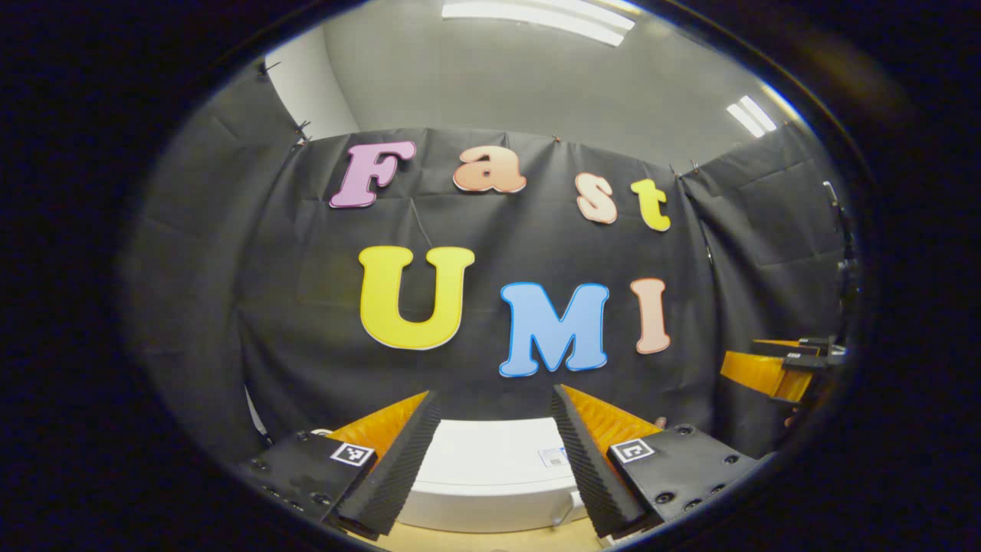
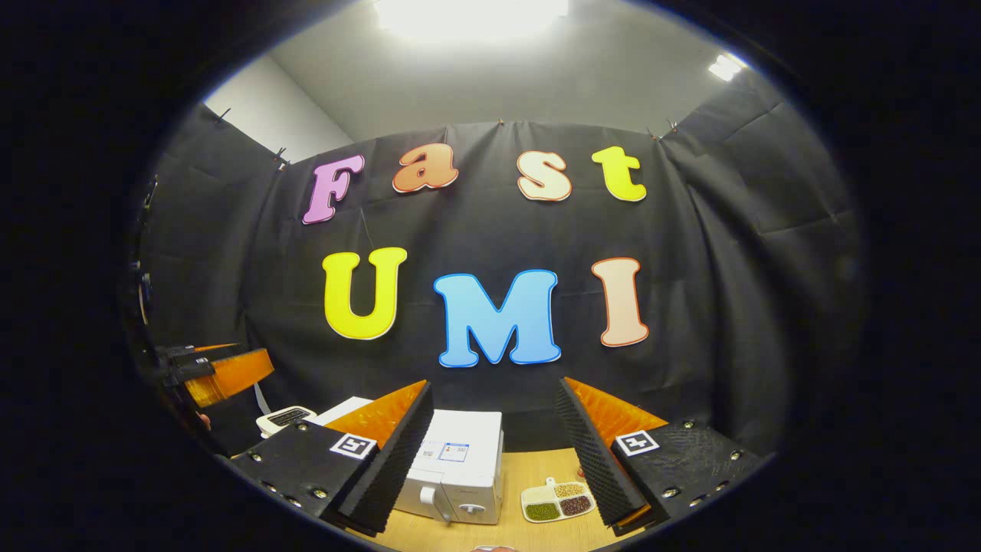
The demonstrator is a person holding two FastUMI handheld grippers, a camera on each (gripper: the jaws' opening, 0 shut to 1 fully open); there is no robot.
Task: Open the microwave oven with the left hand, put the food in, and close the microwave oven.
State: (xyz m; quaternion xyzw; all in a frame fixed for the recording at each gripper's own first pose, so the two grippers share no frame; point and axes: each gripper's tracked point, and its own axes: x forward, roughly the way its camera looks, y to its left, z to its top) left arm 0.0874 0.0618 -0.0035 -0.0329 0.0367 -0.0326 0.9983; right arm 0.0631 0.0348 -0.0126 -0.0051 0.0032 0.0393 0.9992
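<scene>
In the left gripper view, the left gripper [image 1: 494, 460] is held with fingers spread wide apart and nothing between them, above the white box-shaped microwave oven [image 1: 490, 475]. In the right gripper view, the right gripper [image 2: 494, 456] is likewise spread and empty; beyond it, on the pale wooden table [image 2: 529, 533], the white divided dish of beans and grains [image 2: 558, 501] is set just right of the oven, whose door seems closed.

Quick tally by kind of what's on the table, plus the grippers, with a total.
Microwave oven: 1
Toaster: 1
Divided food tray: 1
Grippers: 2, left gripper and right gripper, both with jaws apart
Total: 5
</scene>
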